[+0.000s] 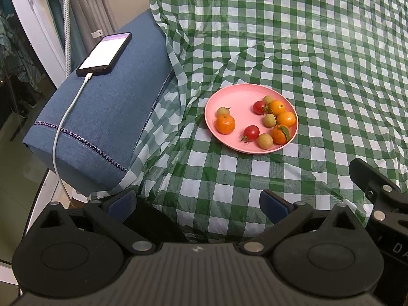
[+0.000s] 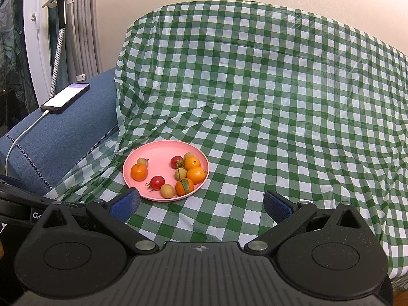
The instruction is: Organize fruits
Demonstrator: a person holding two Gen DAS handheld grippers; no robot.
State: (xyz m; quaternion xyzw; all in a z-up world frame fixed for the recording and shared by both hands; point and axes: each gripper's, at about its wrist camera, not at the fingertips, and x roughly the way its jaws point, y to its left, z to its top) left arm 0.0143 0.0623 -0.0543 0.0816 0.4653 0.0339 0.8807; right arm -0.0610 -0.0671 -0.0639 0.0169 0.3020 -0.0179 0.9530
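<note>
Both wrist cameras sit low behind their own fingers and look forward and down across the green-checked cloth (image 1: 293, 51). The left view stands nearer and further left, with the pink plate (image 1: 237, 104) right of centre and the blue cushion (image 1: 102, 117) large beside it. The right view stands further back and to the right, with the same plate (image 2: 158, 153) left of centre, and both views share the phone (image 2: 65, 98) on the cushion.
</note>
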